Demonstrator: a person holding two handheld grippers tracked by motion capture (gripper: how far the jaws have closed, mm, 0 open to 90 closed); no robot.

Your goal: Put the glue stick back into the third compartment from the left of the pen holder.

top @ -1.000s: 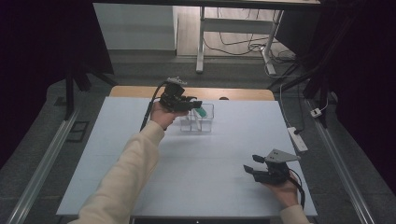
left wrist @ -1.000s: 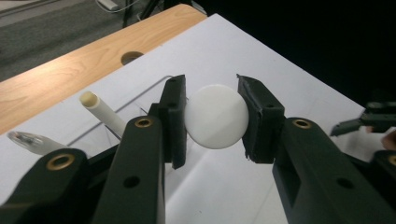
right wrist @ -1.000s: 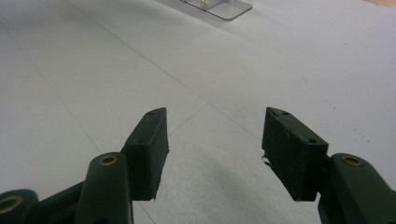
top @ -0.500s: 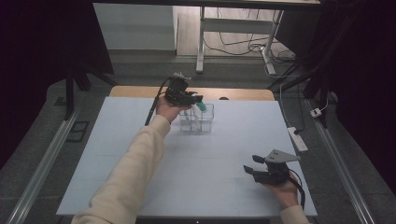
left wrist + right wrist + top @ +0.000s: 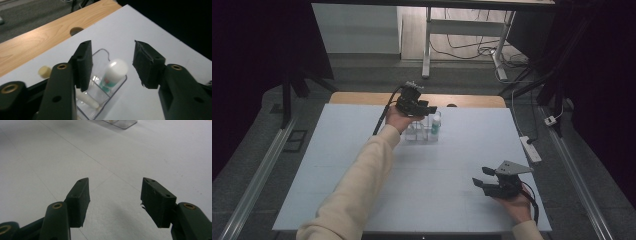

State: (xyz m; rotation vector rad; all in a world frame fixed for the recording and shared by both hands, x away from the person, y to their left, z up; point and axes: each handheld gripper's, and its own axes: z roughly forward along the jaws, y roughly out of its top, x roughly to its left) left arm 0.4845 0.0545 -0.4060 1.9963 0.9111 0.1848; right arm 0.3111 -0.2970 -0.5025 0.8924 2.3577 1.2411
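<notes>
The white tube [image 5: 113,73] stands in the clear rack [image 5: 117,86]; the left claw [image 5: 111,63], just opening, has released it; the right claw [image 5: 113,202] waits open and empty.

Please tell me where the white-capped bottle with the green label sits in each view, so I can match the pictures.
High view: the bottle stands upright in the right end of the clear organizer, far centre of the table.
Left gripper view: centre, in the organizer's end compartment.
Right gripper view: I cannot make it out.
Shared landmark: the clear organizer, whose corner sits at the right gripper view's top edge.
</notes>
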